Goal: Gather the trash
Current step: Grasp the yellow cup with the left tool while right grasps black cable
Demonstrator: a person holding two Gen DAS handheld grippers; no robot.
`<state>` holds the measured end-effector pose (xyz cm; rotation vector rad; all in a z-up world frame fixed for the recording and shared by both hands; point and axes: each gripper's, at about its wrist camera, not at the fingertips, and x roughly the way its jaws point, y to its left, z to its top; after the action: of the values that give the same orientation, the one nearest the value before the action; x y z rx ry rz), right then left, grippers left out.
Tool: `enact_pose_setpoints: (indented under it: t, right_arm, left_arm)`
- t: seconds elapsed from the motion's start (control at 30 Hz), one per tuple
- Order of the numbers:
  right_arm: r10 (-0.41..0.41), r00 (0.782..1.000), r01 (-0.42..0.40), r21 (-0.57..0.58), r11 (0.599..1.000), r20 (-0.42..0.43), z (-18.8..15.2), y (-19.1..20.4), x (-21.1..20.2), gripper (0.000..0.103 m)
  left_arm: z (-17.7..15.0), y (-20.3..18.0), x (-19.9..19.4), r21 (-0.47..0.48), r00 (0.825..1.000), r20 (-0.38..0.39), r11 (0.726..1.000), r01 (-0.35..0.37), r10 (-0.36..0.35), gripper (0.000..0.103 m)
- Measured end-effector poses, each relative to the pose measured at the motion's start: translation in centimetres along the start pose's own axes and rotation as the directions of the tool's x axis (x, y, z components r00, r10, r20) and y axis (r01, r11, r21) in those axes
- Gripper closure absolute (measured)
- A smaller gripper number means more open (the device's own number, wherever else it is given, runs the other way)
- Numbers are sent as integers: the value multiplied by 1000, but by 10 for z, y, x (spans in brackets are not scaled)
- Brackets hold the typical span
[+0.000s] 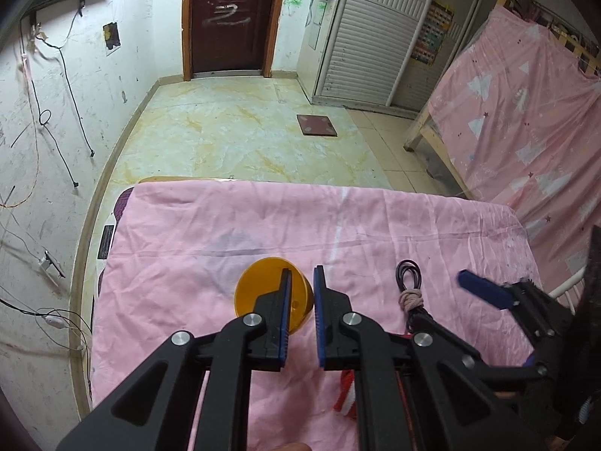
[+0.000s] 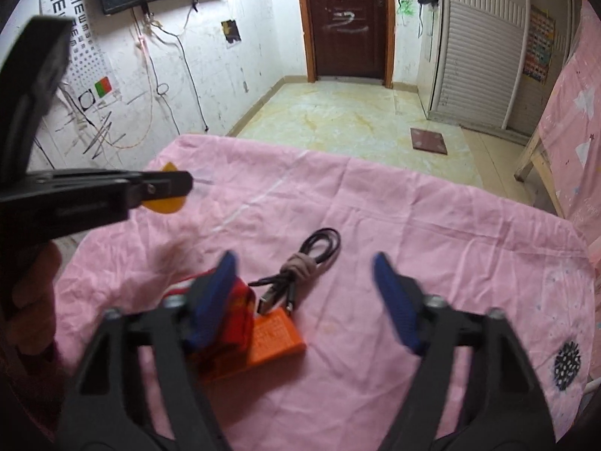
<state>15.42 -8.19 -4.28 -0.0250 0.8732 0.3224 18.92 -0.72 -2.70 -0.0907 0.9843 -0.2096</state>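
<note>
Left gripper (image 1: 302, 282) hovers over the pink sheet (image 1: 225, 225), jaws apart by a narrow gap, nothing between them. Yellow round container (image 1: 259, 285) sits on the sheet just beyond and left of the left finger, which partly covers it. Right of that, black cable (image 1: 407, 274) lies coiled and tied with a beige band (image 1: 411, 297), untouched. Red-and-white wrapper (image 1: 345, 394) shows under the left gripper's right linkage, mostly hidden.

Right wrist view: left gripper's body is blurred at far left, the yellow container (image 2: 167, 203) peeking from behind it. Right gripper (image 2: 304, 263) hangs above the sheet (image 2: 413, 225), jaws spread wide, holding nothing. Red wrapper (image 2: 240, 312) lies behind its left finger, touching the orange box (image 2: 274, 338) beside it. Cable (image 2: 319, 244) sits between the fingers in view, its USB plug (image 2: 268, 300) resting at the box's far edge. Black spiky mark or object (image 2: 567, 364) on the sheet at far right, cannot tell which
</note>
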Motion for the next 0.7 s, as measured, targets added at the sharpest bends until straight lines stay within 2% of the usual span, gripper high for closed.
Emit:
enact_pose_setpoints:
  t: [0.1, 0.17, 0.23, 0.27, 0.3, 0.7]
  right_arm:
    - [0, 1000, 0, -3, 1000, -29, 0, 3, 12, 47]
    - [1, 999, -2, -13, 1000, -52, -1, 6, 19, 62]
    - [0, 998, -1, -21, 1000, -61, -3, 10, 23, 68]
    - [-9, 998, 8, -26, 1000, -57, -3, 11, 23, 80]
    - [-16, 998, 14, -30, 999, -53, -2, 12, 22, 84]
    - [-23, 999, 23, -3, 1000, 26, -4, -1, -10, 87]
  left_arm:
    - [-1, 7, -1, -10, 1000, 0, 1000, 2, -2, 99]
    - [-1, 9, 1, -13, 1000, -3, 1000, 4, -4, 99]
    - [-2, 9, 3, -14, 1000, -5, 1000, 3, -3, 99]
    - [-2, 8, 3, -15, 1000, -5, 1000, 2, -2, 99]
    - [-2, 8, 3, -15, 1000, -4, 1000, 3, -3, 99]
    - [-7, -6, -18, 6, 999, 29, 1000, -20, 20, 99]
